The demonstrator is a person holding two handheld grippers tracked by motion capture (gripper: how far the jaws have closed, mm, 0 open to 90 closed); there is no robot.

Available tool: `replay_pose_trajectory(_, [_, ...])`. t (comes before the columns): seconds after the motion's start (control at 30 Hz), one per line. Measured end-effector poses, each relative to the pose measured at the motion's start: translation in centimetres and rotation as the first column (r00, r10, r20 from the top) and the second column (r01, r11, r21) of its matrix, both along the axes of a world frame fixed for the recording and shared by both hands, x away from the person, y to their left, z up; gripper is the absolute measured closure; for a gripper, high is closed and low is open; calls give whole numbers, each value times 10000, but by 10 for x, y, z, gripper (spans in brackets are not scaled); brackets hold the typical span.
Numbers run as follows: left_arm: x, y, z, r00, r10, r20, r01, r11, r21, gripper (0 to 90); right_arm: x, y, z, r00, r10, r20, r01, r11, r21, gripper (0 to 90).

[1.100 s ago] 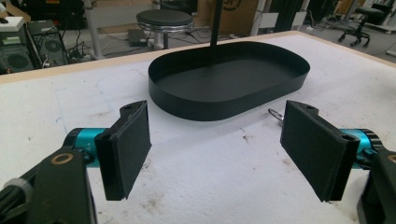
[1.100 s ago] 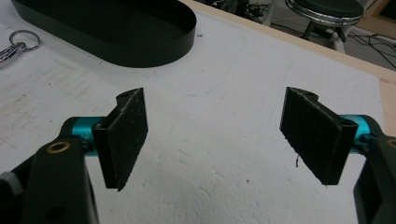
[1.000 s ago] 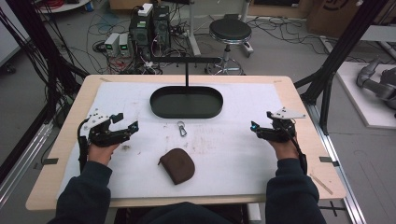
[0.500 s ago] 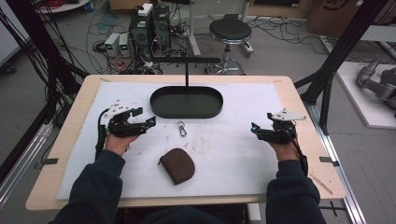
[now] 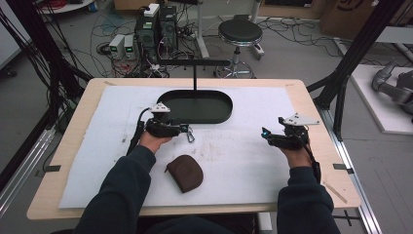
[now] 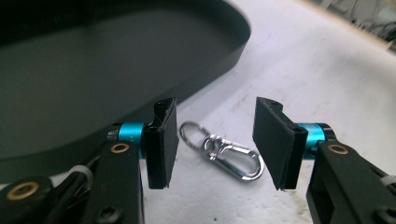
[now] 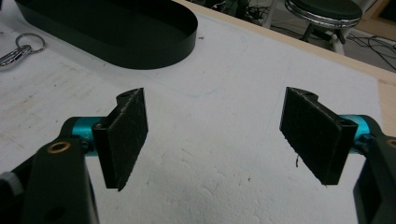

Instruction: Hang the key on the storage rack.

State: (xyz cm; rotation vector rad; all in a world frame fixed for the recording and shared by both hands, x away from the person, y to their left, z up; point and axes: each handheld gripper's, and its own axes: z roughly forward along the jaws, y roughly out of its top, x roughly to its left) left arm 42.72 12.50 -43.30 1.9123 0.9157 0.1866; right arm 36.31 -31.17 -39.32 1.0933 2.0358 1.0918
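The left gripper has come across from the table's left side to the near rim of the black oval metal tray, and its jaws have just been closing. They now straddle the silver metal snap-hook clip with its key ring, which lies flat on the white foam mat just beside that tray, pads not yet touching it. A pickup looks imminent. The right gripper waits wide open and empty, well right of the tray. The brown leather pouch lies nearer the person.
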Motion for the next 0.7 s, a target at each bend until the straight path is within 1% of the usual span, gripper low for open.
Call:
replay_pose_trajectory(0.07, [2,-2,-4,9998,24,-179,-23,10000,79,550,-1,0,0,10000,27,-10,-27,10000,-8,240])
replay_pose_trajectory(0.13, [5,-3,-7,9994,16,-354,-9,9998,180,559,-1,0,0,10000,48,3,-48,10000,-18,241])
replay_pose_trajectory(0.17, [7,-5,-9,9986,34,-537,-21,9997,249,570,-2,0,0,10000,64,0,-64,10000,-15,241])
replay_pose_trajectory(0.2, [7,-5,-9,9986,34,-537,-21,9997,249,570,-2,0,0,10000,64,0,-64,10000,-15,241])
replay_pose_trajectory(0.3, [12,-11,-14,9963,91,-850,-55,9991,428,580,-2,1,0,9999,104,-16,-104,9999,-28,244])
replay_pose_trajectory(0.33, [12,-11,-14,9963,91,-850,-55,9991,428,589,-2,1,0,9999,104,-16,-104,9999,-28,244])
replay_pose_trajectory(0.37, [13,-14,-15,9956,47,-937,4,9985,546,589,-2,1,0,9999,125,-22,-125,9999,-33,244])
replay_pose_trajectory(0.4, [15,-16,-16,9952,-29,-983,97,9976,687,648,-2,1,0,9999,127,-27,-127,9999,-35,245])
replay_pose_trajectory(0.5, [15,-17,-17,9951,-87,-983,156,9974,699,724,-2,0,0,9999,126,-26,-126,9999,-49,246])
replay_pose_trajectory(0.6, [15,-16,-17,9946,-149,-1024,215,9978,633,763,-2,-1,-1,9999,87,-61,-87,10000,-36,247])
replay_pose_trajectory(0.63, [15,-17,-17,9951,-256,-954,323,9971,689,775,-2,-1,-1,9999,99,-77,-99,9999,-35,247])
replay_pose_trajectory(0.7, [14,-18,-17,9959,-322,-844,387,9963,765,801,-1,0,-1,9999,121,-47,-121,9999,-61,247])
